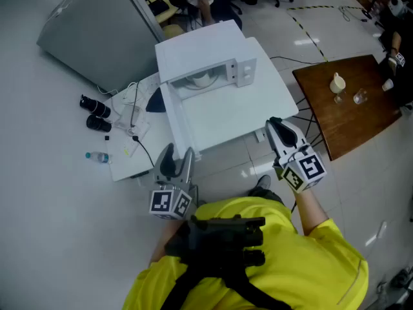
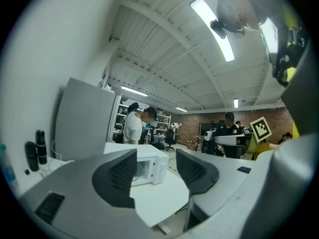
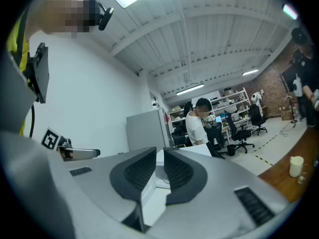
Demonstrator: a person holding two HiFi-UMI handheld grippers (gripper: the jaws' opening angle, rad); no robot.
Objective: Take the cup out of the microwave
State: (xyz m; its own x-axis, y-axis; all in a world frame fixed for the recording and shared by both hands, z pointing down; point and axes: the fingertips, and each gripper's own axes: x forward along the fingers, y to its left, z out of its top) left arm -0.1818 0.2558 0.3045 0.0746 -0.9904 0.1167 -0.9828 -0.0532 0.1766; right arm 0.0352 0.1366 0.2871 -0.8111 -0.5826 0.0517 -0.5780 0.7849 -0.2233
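Observation:
A white microwave (image 1: 206, 60) stands at the far side of a white table (image 1: 258, 108), its cavity facing me. A white cup (image 1: 205, 79) sits inside the cavity. The door (image 1: 178, 124) looks swung out to the left. My left gripper (image 1: 179, 159) hovers at the table's near left corner, open, with nothing between its jaws; in the left gripper view the microwave (image 2: 147, 169) shows through the gap. My right gripper (image 1: 275, 125) is at the near right edge, its jaws almost together and holding nothing.
A brown wooden table (image 1: 361, 118) at the right carries a pale jug (image 1: 337, 82) and a glass (image 1: 360, 97). Left of the white table lie black cylinders (image 1: 95, 113), a water bottle (image 1: 98, 156) and cables. A grey panel (image 1: 97, 24) leans behind. People and office chairs are farther back.

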